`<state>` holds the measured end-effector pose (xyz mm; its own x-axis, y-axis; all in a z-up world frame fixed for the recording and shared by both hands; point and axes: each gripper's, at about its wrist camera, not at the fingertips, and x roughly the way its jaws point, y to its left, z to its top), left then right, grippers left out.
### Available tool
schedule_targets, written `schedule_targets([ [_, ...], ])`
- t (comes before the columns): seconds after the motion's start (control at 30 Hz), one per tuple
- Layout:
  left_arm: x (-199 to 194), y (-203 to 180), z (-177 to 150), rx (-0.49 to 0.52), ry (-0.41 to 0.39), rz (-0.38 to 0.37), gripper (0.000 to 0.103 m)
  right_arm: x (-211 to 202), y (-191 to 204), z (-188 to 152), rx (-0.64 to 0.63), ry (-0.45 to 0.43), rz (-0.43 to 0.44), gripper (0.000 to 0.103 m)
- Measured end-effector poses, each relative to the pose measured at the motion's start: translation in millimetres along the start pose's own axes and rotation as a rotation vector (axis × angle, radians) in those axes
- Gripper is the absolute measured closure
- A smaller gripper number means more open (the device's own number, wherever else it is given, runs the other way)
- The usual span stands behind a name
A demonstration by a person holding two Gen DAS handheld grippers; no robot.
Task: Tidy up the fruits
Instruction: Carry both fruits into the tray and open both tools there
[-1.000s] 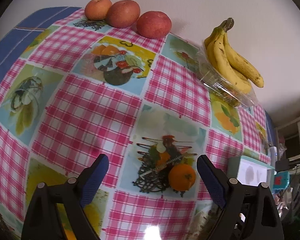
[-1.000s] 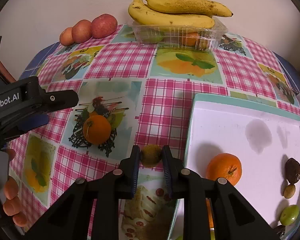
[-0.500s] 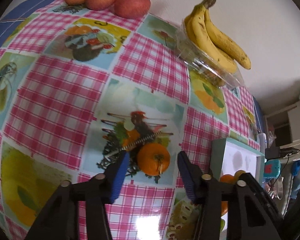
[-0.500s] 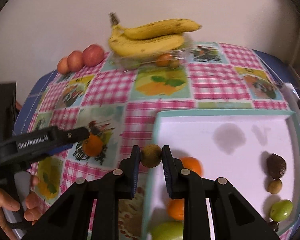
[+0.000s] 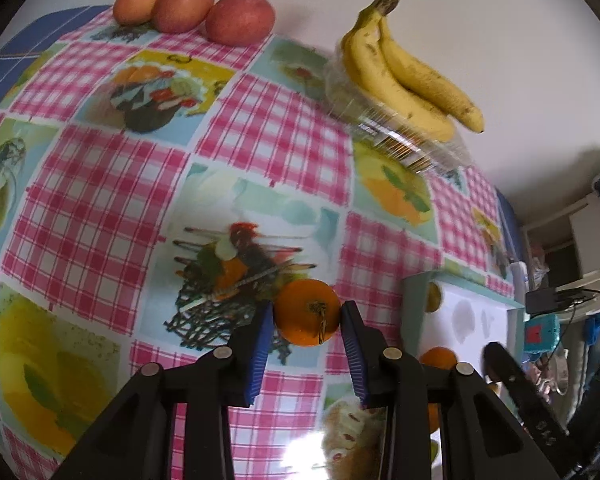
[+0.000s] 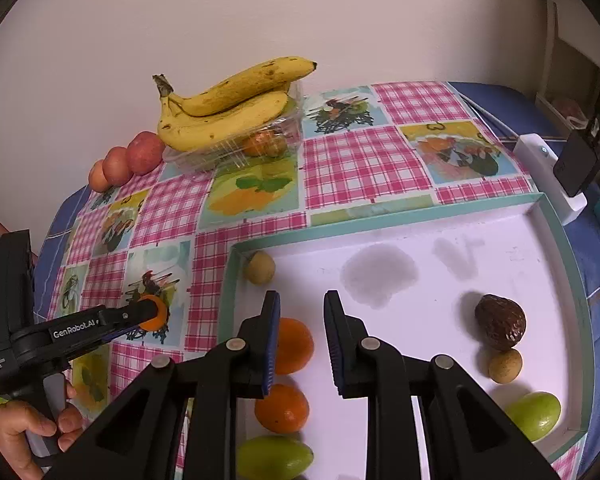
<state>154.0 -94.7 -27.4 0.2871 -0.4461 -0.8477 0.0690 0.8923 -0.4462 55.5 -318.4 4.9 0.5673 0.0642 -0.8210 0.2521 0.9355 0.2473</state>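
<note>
Orange [image 5: 307, 312] clamped as left gripper [image 5: 306, 316] closes in | right gripper [image 6: 300, 334] released, fingers apart over tray [image 6: 556, 216]

A home, by the look of it: a dining or kitchen corner. The tabletop [image 6: 364, 160] wears a pink-checked oilcloth printed with fruit pictures and stands against a plain pale wall [image 6: 300, 12]. At the wall, bananas [image 6: 228, 108] lie on a clear plastic punnet [image 6: 236, 148], with three apples [image 5: 192, 4] beside them. Off the tabletop's far end stand white shelves [image 5: 592, 232] and a cabled charger [image 5: 542, 300].
</note>
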Motion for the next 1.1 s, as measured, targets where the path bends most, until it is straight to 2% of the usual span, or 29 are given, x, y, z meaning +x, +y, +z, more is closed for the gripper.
schedule_targets([
  [0.3, -11.9, -27.1, 2.8, 0.044, -0.015, -0.063, 0.066, 0.6, -12.9, -1.2, 0.034, 0.000, -0.012, 0.080],
  [0.63, -7.2, -103.8, -31.9, 0.227, 0.056, -0.150, 0.066, -20.2, -42.0, 0.1, 0.088, -0.040, -0.105, 0.080],
  [0.87, 11.1, -142.9, -61.0, 0.341, 0.115, -0.137, 0.066, -38.2, -76.5, -3.7, 0.159, -0.066, -0.189, 0.080],
  [1.1, 36.6, -159.9, -83.4, 0.416, 0.172, -0.080, 0.066, -41.2, -95.0, -8.2, 0.199, -0.063, -0.199, 0.080],
])
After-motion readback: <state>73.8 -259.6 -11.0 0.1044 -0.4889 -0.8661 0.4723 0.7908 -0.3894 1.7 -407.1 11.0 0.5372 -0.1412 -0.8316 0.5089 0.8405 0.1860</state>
